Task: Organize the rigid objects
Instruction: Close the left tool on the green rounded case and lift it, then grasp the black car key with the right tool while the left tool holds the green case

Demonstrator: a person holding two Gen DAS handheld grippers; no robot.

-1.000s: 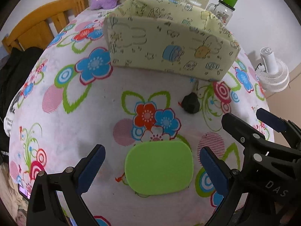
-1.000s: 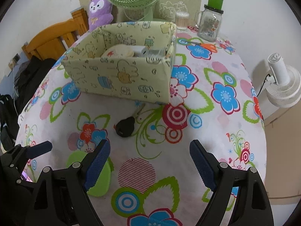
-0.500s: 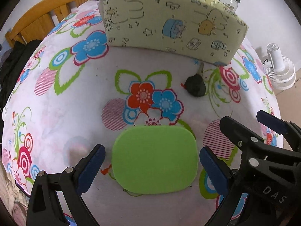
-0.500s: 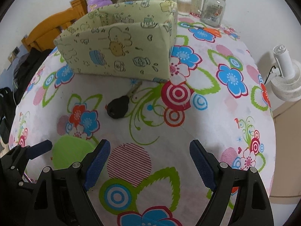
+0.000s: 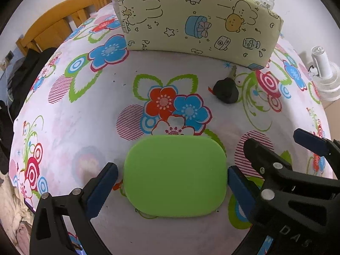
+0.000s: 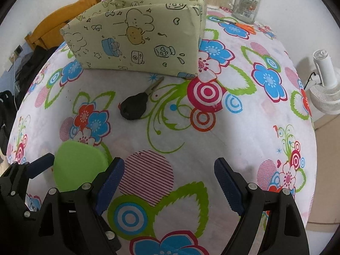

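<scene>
A flat green rounded pad point(image 5: 174, 176) lies on the flowered tablecloth point(image 5: 85, 110). My left gripper point(image 5: 172, 171) is open and points steeply down, with one blue finger on each side of the pad and small gaps to its edges. A black-headed key point(image 6: 135, 107) lies farther off, near the front wall of a pale yellow cartoon-print box point(image 6: 138, 42). My right gripper point(image 6: 170, 180) stands open over bare cloth, to the right of the pad, with nothing between its fingers. The inside of the box is hidden.
A glass jar with a green lid point(image 6: 247, 4) and orange-handled scissors point(image 6: 242, 26) sit behind the box. A white fan point(image 6: 325, 93) stands off the table's right edge. A wooden chair point(image 5: 57, 27) with dark clothes is at the left.
Both grippers have sunk toward the table. The green pad now fills the space between the left fingers, and the box's inside has dropped out of sight. Neither gripper's opening has changed.
</scene>
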